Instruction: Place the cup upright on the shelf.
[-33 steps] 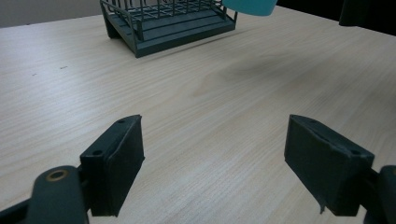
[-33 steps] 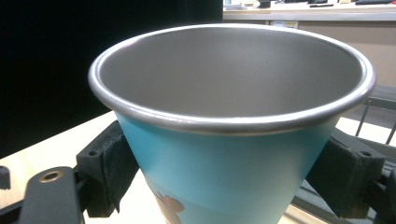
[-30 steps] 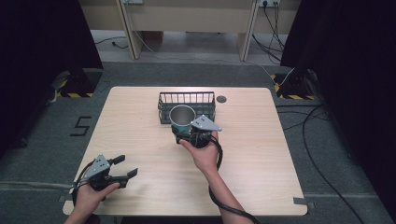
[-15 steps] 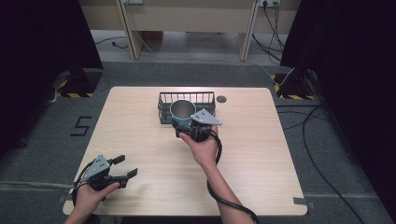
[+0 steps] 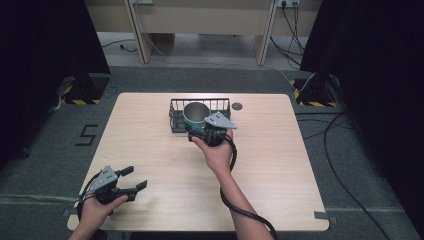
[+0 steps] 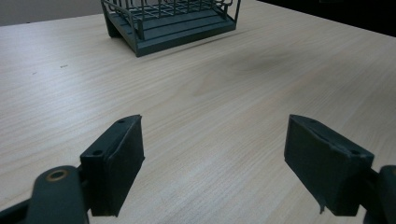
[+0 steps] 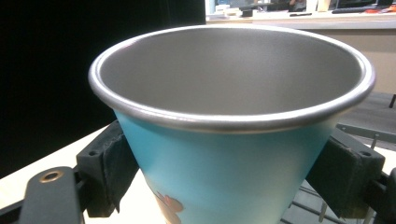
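Your right claw (image 5: 200, 131) sits near the middle of the desk (image 5: 280, 165), its two black jaws closed against the sides of a cup (image 5: 196, 116). In the right gripper view the cup (image 7: 231, 140) stands directly between the jaws, one pad pressed to each side of its blue, tapering wall, low down where the wall is narrower. The cup is upright, with its long axis running straight up, its open mouth and rolled metal rim above the jaws, and its grey metal inside empty. From above, the cup lies just beyond your right claw, away from you, and it is over or within the near edge of a dark wire basket (image 5: 220, 104); the pictures do not settle whether the cup's base rests on the basket floor or hangs above it. The basket stands at the far middle of the desk, with a small dark disc (image 5: 237, 106) just to its right. Your right hand is clearly the nearer one to both cup and basket. Your left claw (image 5: 131, 180) rests far off at the near left corner of the desk, jaws spread wide and holding nothing. In the left gripper view bare wood lies between those jaws, and the basket (image 6: 173, 23) stands well ahead of them.
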Tool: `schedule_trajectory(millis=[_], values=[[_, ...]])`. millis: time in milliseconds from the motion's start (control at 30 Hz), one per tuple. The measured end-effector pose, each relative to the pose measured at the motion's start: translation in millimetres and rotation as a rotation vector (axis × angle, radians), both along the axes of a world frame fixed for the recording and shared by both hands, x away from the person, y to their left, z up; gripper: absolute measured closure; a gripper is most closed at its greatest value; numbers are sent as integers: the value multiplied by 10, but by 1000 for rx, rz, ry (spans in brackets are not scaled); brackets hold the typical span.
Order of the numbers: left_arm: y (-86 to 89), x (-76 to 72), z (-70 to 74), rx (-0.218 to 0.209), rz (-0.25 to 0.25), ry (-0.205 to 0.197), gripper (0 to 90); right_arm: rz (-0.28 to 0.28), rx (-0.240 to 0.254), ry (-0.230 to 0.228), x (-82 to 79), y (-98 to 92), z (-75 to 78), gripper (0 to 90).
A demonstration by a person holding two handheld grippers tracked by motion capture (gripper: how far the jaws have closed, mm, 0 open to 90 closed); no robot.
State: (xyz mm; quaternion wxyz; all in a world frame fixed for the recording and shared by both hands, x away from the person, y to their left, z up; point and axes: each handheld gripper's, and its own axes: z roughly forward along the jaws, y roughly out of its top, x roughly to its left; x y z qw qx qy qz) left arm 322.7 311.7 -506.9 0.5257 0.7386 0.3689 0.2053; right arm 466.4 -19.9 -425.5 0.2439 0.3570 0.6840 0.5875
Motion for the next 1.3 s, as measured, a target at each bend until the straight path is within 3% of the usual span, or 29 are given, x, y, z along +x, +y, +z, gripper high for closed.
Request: schedule_trajectory(millis=[1300], values=[[6, 1, 0, -7, 4, 6, 195, -61, 9, 4, 288, -17, 147, 180]])
